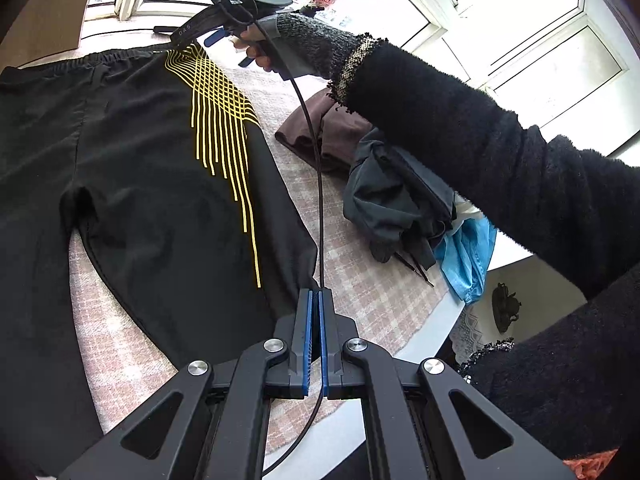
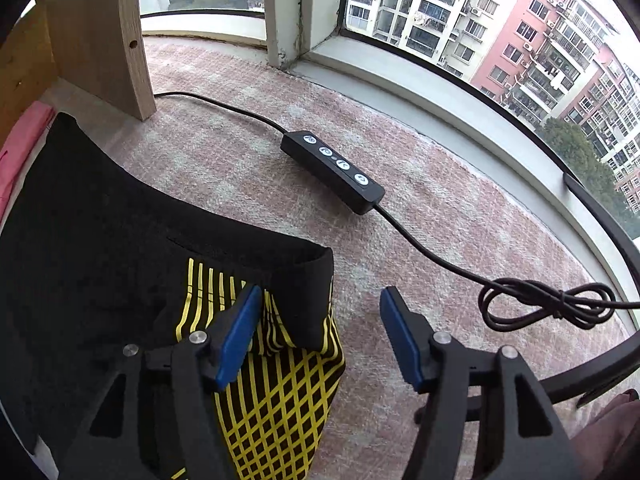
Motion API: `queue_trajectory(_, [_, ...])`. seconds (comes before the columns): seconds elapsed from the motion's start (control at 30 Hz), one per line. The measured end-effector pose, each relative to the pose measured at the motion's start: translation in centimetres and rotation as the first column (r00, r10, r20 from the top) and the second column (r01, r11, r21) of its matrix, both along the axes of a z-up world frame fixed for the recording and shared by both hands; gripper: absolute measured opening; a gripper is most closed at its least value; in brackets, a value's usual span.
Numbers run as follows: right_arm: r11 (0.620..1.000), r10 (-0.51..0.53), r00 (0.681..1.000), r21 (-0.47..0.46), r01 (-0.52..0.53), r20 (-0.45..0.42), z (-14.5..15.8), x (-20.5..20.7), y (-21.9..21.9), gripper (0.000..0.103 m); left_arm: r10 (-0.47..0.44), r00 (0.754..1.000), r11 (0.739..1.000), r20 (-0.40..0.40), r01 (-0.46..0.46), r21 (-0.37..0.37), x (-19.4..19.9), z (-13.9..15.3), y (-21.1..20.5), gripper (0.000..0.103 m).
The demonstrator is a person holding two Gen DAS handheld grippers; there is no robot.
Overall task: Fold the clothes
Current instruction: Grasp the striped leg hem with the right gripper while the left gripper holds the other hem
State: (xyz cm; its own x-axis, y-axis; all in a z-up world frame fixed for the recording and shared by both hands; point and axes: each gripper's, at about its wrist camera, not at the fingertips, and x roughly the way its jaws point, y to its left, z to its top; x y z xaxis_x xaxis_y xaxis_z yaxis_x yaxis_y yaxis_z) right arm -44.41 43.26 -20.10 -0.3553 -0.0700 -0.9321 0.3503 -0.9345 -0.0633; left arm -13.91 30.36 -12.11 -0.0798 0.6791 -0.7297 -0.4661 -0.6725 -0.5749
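Note:
Black shorts [image 1: 152, 200] with yellow line print lie spread flat on a pink checked cloth [image 1: 360, 280]. My left gripper [image 1: 319, 292] is shut at the hem corner of the near leg, and the fabric runs right up into its tips. In the left wrist view a gloved hand in a black sleeve holds my right gripper [image 1: 180, 38] at the waistband. In the right wrist view the right gripper [image 2: 321, 294] stands open over the waistband corner [image 2: 304, 272]. Its left finger is above the yellow print and its right finger above the bare cloth.
A heap of brown [image 1: 320, 136], dark grey [image 1: 392, 196] and blue [image 1: 468, 256] garments lies at the right, near the table edge. A black cable with a button remote [image 2: 332, 170] crosses the cloth beyond the waistband. A wooden post [image 2: 120, 40] and a pink garment [image 2: 24, 140] are at the left.

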Motion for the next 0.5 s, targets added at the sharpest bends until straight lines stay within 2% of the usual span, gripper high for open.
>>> queue_trajectory(0.03, [1.000,0.006,1.000,-0.015,-0.006,-0.013,0.4,0.0,0.1,0.060,-0.001,1.000,1.000,0.002,0.001,-0.004,0.0,-0.1,0.0,0.002])
queue_trajectory(0.13, [0.990,0.027,1.000,-0.141,-0.029,-0.015,1.6,0.1,1.3,0.060,-0.005,1.000,1.000,0.003,0.005,0.003,0.0,-0.1,0.0,0.002])
queue_trajectory(0.2, [0.990,0.032,0.999,-0.135,-0.028,0.022,1.0,-0.5,1.5,0.060,-0.010,1.000,1.000,-0.002,0.010,0.007,0.0,0.0,0.1,0.002])
queue_trajectory(0.23, [0.994,0.034,0.999,-0.102,-0.031,0.029,0.4,-0.7,1.2,0.060,-0.011,1.000,1.000,-0.007,0.011,0.010,-0.1,0.0,0.1,0.002])
queue_trajectory(0.27, [0.995,0.038,0.999,-0.089,-0.034,0.037,-0.1,-0.8,0.9,0.053,-0.012,1.000,1.000,-0.011,0.012,0.013,-0.1,0.1,0.1,0.002])
queue_trajectory(0.3, [0.993,0.038,0.998,-0.113,-0.032,0.058,-0.5,-0.8,0.7,0.034,-0.013,1.000,1.000,-0.016,0.013,0.016,-0.2,0.2,0.1,0.002])
queue_trajectory(0.33, [0.987,0.027,0.998,-0.158,-0.017,0.059,-0.4,-0.8,0.8,0.028,-0.007,1.000,1.000,-0.021,0.008,0.020,-0.2,0.4,-0.2,0.002])
queue_trajectory(0.37, [0.979,0.005,0.998,-0.203,0.008,0.063,-0.1,-0.8,1.0,0.010,0.008,1.000,1.000,-0.025,-0.007,0.028,-0.2,0.7,-0.8,0.002])
queue_trajectory(0.4, [0.968,-0.018,0.997,-0.247,0.037,0.080,0.3,-0.9,1.2,0.008,0.023,0.999,0.999,-0.029,-0.022,0.037,-0.1,1.0,-1.5,0.002])
queue_trajectory(0.5, [0.948,-0.087,0.991,-0.299,0.113,0.097,1.9,-0.9,1.2,0.008,0.088,0.995,0.994,-0.042,-0.084,0.070,0.1,2.0,-4.4,0.002])
